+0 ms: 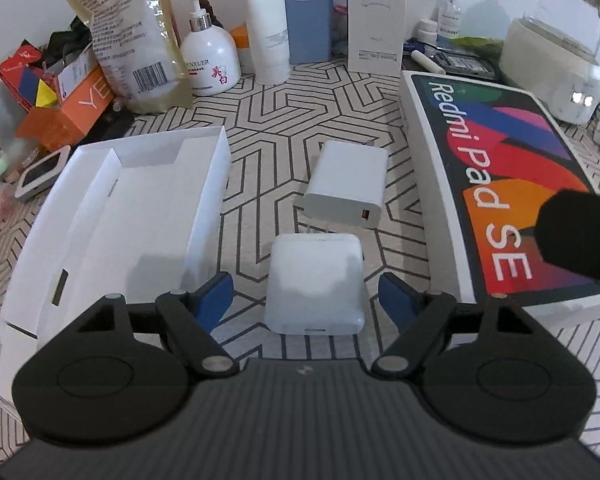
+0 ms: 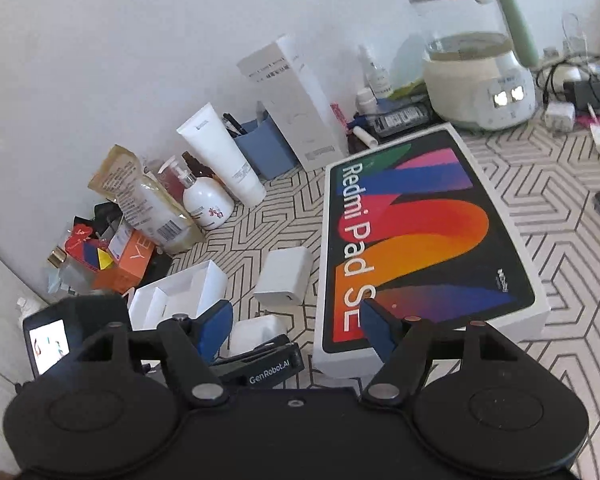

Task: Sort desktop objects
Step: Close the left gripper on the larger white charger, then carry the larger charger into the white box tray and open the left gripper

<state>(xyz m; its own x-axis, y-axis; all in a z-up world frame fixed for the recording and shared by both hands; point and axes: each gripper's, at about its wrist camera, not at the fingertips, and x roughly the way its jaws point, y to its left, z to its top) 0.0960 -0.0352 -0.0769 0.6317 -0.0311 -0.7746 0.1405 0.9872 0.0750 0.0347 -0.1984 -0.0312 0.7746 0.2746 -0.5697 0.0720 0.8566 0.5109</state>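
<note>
In the left wrist view a white cube charger lies on the patterned mat between my open left gripper's blue pads, which stand apart from its sides. A second white charger with an orange port lies just beyond it. An open white box tray lies to the left. The Redmi Pad SE box lies to the right. In the right wrist view my right gripper is open and empty, held above the near edge of the Redmi box and the left gripper. The tray and both chargers show there.
Against the wall stand a pouch, a pump bottle, a white tube, a blue holder and a tall white carton. An orange box and clutter are at the left. A kettle and cables are at the right.
</note>
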